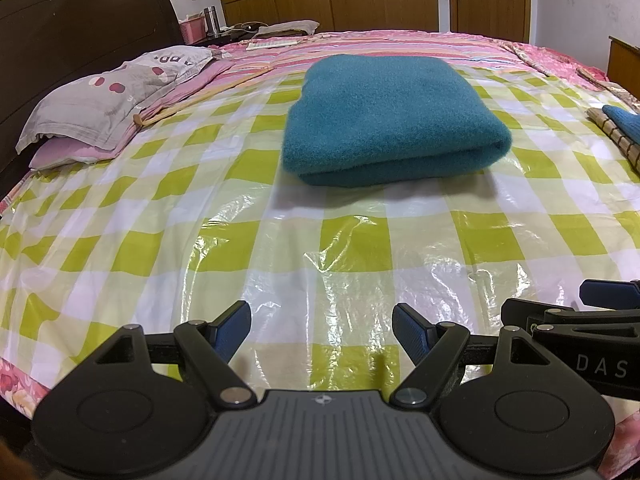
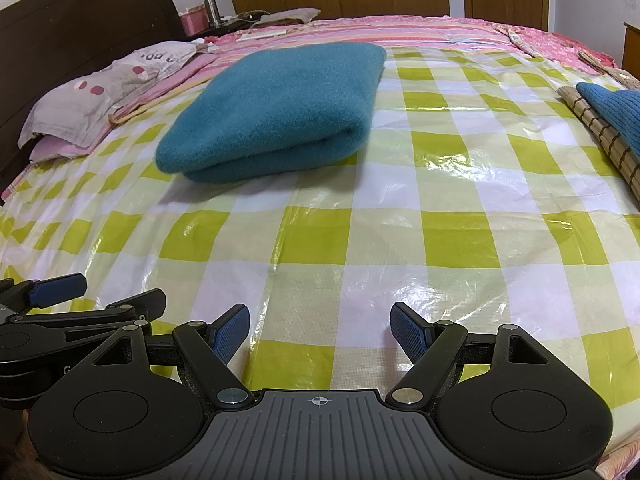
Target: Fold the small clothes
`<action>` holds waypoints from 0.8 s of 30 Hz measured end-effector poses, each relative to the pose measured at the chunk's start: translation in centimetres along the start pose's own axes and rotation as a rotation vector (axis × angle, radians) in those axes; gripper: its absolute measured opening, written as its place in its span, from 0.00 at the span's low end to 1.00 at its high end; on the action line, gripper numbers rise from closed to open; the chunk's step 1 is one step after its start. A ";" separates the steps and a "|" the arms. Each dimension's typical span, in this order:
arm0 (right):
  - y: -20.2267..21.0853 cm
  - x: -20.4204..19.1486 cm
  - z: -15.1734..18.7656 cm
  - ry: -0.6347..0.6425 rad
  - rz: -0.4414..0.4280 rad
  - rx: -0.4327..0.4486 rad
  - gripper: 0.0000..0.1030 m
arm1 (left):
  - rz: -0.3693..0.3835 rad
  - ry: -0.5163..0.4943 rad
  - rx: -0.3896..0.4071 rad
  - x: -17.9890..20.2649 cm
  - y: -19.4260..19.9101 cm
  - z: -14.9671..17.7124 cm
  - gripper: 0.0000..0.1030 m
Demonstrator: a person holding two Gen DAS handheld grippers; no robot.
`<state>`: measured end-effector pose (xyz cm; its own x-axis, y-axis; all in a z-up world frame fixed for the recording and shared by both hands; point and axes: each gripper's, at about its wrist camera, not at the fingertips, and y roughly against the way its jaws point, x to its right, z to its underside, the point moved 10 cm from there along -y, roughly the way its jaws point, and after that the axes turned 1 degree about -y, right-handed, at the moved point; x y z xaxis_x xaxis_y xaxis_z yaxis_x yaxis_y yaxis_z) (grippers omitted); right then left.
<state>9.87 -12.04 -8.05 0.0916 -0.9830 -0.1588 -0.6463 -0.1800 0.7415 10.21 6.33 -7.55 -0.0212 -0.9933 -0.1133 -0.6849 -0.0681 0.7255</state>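
A teal fleece garment [image 1: 388, 120] lies folded into a thick rectangle on the green-and-white checked plastic sheet [image 1: 240, 240] covering the bed. It also shows in the right wrist view [image 2: 276, 112], left of centre. My left gripper [image 1: 322, 328] is open and empty, low over the sheet near the front edge, well short of the garment. My right gripper [image 2: 320, 326] is open and empty beside it, to its right. Each gripper shows at the edge of the other's view, the right one [image 1: 608, 296] and the left one [image 2: 60, 284].
A grey patterned pillow [image 1: 112, 96] lies at the left by the dark headboard [image 1: 80, 28]. A bamboo mat [image 2: 600, 136] with a blue knitted garment [image 2: 616, 112] on it lies at the right. A pink basket [image 2: 194, 22] and a metal flask [image 2: 212, 10] stand behind the bed.
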 end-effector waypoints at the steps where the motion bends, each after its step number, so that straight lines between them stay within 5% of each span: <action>1: 0.0 0.0 -0.1 0.000 0.000 0.001 0.77 | -0.001 -0.001 0.001 0.0 0.0 0.0 0.79; 24: -0.1 -0.1 -0.2 -0.004 -0.008 0.000 0.77 | -0.015 0.023 0.033 -0.2 0.2 -0.3 0.79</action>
<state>10.07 -11.93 -7.91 0.0936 -0.9815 -0.1671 -0.6459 -0.1876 0.7400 10.26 6.49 -7.19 0.0056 -0.9942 -0.1076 -0.7086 -0.0799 0.7011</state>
